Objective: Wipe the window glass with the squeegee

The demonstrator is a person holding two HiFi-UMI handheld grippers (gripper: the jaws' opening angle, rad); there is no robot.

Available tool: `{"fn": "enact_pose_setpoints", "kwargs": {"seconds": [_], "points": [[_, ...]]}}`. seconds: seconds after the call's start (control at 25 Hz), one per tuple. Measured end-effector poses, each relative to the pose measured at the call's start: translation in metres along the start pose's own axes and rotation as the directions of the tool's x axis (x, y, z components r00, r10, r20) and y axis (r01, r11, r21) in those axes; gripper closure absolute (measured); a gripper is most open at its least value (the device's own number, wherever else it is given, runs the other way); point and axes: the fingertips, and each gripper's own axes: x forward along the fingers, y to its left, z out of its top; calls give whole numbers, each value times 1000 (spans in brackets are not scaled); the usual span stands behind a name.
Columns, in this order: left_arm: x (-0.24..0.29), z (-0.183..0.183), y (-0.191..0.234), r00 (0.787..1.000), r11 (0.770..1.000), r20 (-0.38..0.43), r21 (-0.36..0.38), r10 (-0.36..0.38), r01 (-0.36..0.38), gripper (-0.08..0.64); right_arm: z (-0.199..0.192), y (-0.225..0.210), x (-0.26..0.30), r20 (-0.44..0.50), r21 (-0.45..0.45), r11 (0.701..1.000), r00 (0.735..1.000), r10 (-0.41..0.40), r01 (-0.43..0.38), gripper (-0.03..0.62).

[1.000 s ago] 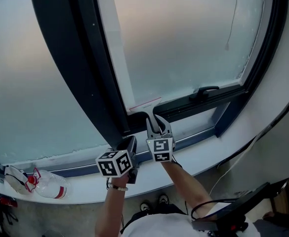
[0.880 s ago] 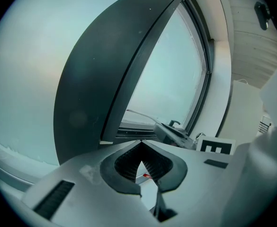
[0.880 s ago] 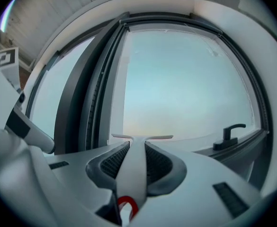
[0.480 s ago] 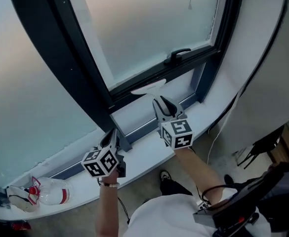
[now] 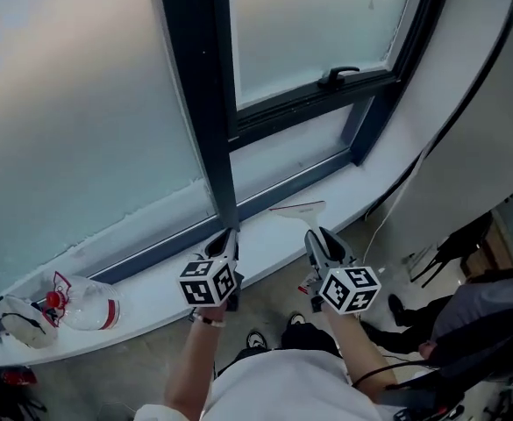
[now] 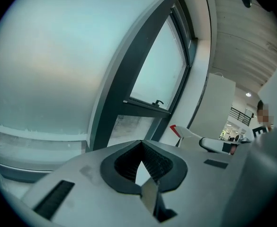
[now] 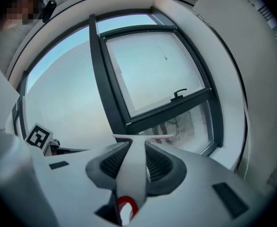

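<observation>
Squeegee [image 5: 300, 210]: white handle clamped in the right gripper [image 5: 324, 246]; blade end forward and roughly level, hanging over the sill [image 5: 151, 292], apart from the glass.
Right gripper jaws: closed on the squeegee handle [image 7: 134, 167], pads pressing both sides; red loop showing at the near end of the handle.
Left gripper [image 5: 225, 244]: jaws tip to tip, nothing between them; low, just beside the dark mullion [image 5: 205, 103].
Window glass [image 5: 313, 24]: small sash pane up right, large pane left of the mullion.
Step in hand: probably between strokes, blade off the pane.
Doing it well: lay the whole blade edge flat against the top of a pane, keep even pressure, pull straight down in one lane, overlap the next lane slightly.
Watch: latch handle [image 5: 338, 77] on the sash rail, a likely snag at the stroke's end.
Far left of sill: plastic bottle [image 5: 89, 312], well apart.
</observation>
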Motion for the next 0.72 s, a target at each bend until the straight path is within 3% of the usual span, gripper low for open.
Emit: {"fn": "enact_pose_setpoints", "kwargs": {"seconds": [0.12,0.32,0.72], "points": [[-9,-18,-3,1000,999,-13,-35,-6,5,560,-10,5,-9,-6,27,999,1000,-20,21,505],[-13,-23,-19,999,998,-6,-34,-45,44,560,-4,15,-20,1,-57,998,1000,-21,21,505],[7,-34,-59,996,996,-37,-27,-85,84,560,-2,-11,-44,-6,-82,995,998,-58,57,505]]}}
